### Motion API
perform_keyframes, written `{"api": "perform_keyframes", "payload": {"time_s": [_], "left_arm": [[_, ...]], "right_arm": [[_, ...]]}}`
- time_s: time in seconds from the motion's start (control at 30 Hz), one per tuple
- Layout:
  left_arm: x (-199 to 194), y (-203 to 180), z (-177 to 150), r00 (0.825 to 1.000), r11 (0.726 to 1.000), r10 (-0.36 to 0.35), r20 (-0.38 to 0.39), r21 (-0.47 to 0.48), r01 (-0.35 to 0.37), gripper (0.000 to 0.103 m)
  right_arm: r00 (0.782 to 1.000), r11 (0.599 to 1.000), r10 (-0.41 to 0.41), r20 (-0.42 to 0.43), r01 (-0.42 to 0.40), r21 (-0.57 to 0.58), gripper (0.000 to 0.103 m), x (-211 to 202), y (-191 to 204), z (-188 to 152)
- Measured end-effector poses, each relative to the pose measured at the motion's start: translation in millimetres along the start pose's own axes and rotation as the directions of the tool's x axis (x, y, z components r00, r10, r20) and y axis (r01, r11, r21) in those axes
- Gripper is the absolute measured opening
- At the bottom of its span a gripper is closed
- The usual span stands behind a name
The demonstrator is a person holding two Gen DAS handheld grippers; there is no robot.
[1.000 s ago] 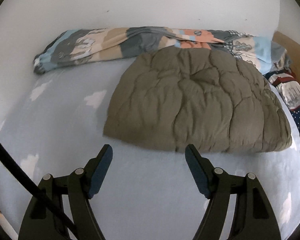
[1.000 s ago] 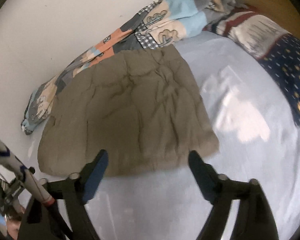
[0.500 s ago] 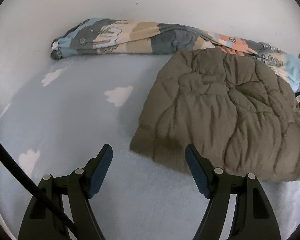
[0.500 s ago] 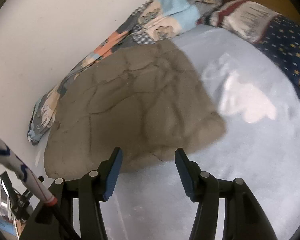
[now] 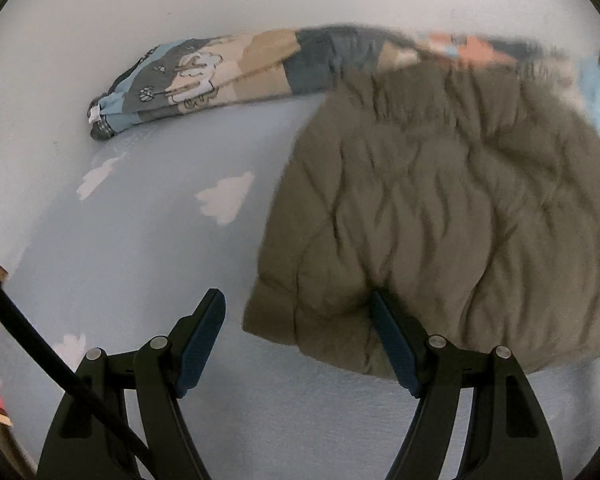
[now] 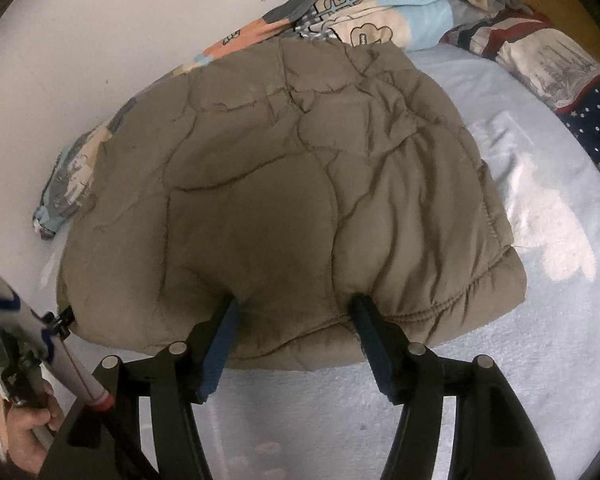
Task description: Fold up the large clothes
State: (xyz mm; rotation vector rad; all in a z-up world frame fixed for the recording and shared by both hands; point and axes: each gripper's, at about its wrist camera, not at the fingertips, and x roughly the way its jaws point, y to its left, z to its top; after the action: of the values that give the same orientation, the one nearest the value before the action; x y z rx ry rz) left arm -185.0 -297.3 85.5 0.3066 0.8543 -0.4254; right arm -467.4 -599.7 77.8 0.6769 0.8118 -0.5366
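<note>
Centre frame, on blue bedsheet point(image 6: 540, 152): folded olive quilted jacket point(image 6: 292, 184) | right gripper point(image 6: 296, 312) fingers apart, dug into near edge | left gripper point(image 5: 296, 308) apart at corner | risk: shallow bite, puffy layers slip, fold opens

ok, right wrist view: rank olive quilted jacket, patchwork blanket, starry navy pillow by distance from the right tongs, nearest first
1. olive quilted jacket: its near edge sits between the fingers of the open right tongs.
2. patchwork blanket: behind the jacket, along the wall.
3. starry navy pillow: far right. Its gap to the blanket is too close to call.
</note>
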Motion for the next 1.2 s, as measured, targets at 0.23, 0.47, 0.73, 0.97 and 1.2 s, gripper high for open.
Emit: {"api": "perform_keyframes", "payload": {"time_s": [0.23, 0.47, 0.73, 0.97, 1.2], "left_arm": [[9.4, 71.6, 2.6, 0.989, 0.957, -0.138, -0.053, -0.266, 0.119, 0.074], [46.1, 123.3, -17.1, 0.919, 0.769, -0.373, -0.126, -0.596, 0.231, 0.074], [32.6, 89.3, -7.4, 0.958, 0.879, -0.259, -0.127, -0.442, 0.179, 0.074], [6.9, 25.1, -2.0, 0.998, 0.992, -0.048, -0.037, -0.121, 0.043, 0.074], [-6.9, -16.4, -6.1, 0.994, 0.992, 0.072, 0.083, 0.101, -0.080, 0.074]], "right_arm": [[0.990, 0.982, 0.033, 0.134, -0.057, 0.179, 0.069, -52.2, -50.8, 16.9], [0.993, 0.889, 0.067, 0.097, -0.104, 0.446, 0.071, -45.9, -119.6, 6.4], [0.995, 0.893, 0.062, 0.081, -0.092, 0.440, 0.075, -42.9, -111.3, 9.0], [0.999, 0.966, 0.013, 0.039, -0.023, 0.258, 0.075, -34.3, -64.7, 9.4], [1.000, 0.979, 0.022, -0.021, -0.017, 0.201, 0.075, -8.7, -46.9, 1.9]]}}
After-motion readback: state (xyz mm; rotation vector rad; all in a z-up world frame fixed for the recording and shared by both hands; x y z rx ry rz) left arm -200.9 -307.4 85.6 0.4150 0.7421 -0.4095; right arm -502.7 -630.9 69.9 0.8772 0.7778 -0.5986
